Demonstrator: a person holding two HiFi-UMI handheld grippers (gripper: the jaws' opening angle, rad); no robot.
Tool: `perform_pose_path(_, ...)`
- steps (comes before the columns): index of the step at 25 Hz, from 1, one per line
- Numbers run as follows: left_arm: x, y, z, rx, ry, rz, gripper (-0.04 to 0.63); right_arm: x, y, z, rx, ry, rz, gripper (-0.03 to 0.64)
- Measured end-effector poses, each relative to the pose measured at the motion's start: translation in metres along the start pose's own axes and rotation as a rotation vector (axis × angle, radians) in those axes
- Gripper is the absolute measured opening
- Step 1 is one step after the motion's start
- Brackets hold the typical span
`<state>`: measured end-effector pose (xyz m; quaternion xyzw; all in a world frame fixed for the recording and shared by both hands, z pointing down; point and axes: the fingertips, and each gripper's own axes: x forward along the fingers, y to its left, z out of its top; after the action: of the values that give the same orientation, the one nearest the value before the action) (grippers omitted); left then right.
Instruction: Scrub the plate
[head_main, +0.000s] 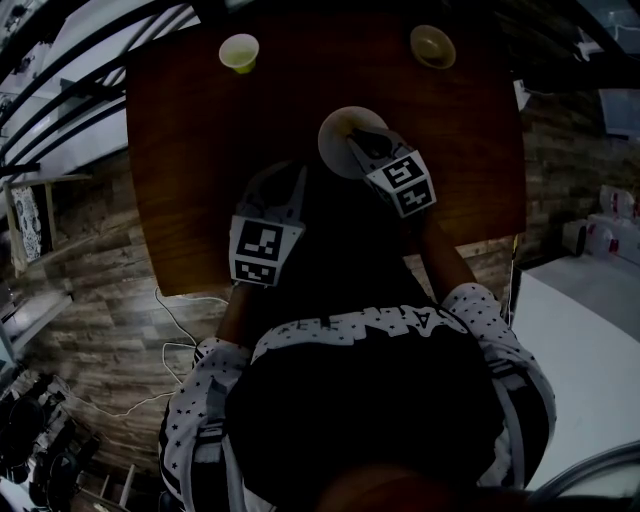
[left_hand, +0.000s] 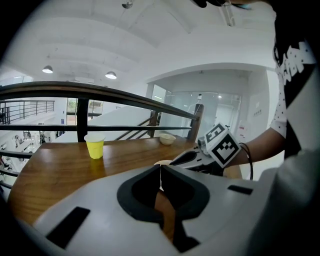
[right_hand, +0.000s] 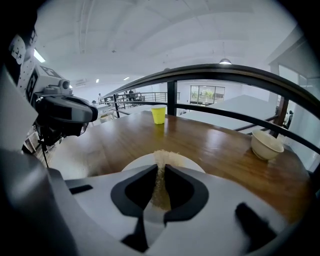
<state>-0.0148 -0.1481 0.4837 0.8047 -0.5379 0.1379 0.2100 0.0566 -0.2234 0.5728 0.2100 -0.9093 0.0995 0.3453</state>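
Right tongs (right_hand: 161, 167) pinch a tan scrub pad (right_hand: 160, 156). The pad's end pokes out past the tips, over a white plate (right_hand: 192, 162). The plate lies flat on the brown tabletop (right_hand: 220, 150), directly under and just ahead of the right tongs. Whether the pad touches the plate cannot be told.

Left tongs (left_hand: 160, 166) are pressed together with nothing between them. They are held over the tabletop just left of the right tongs, and the plate's rim shows just beyond their tips.

A yellow cup (head_main: 239, 52) stands upright well ahead of the left tongs, near the far edge. A cream bowl (head_main: 432, 46) sits well ahead of the right tongs, slightly to their right. A dark railing (right_hand: 220, 75) runs beyond the far edge.
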Motion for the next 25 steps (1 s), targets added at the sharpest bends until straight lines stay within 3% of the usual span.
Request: perform_pose_path(25,0.002,-0.010,-0.004,0.024,0.005,-0.053,0.014,-0.018,0.027,-0.018,0.066,0.022,0.057,0.049)
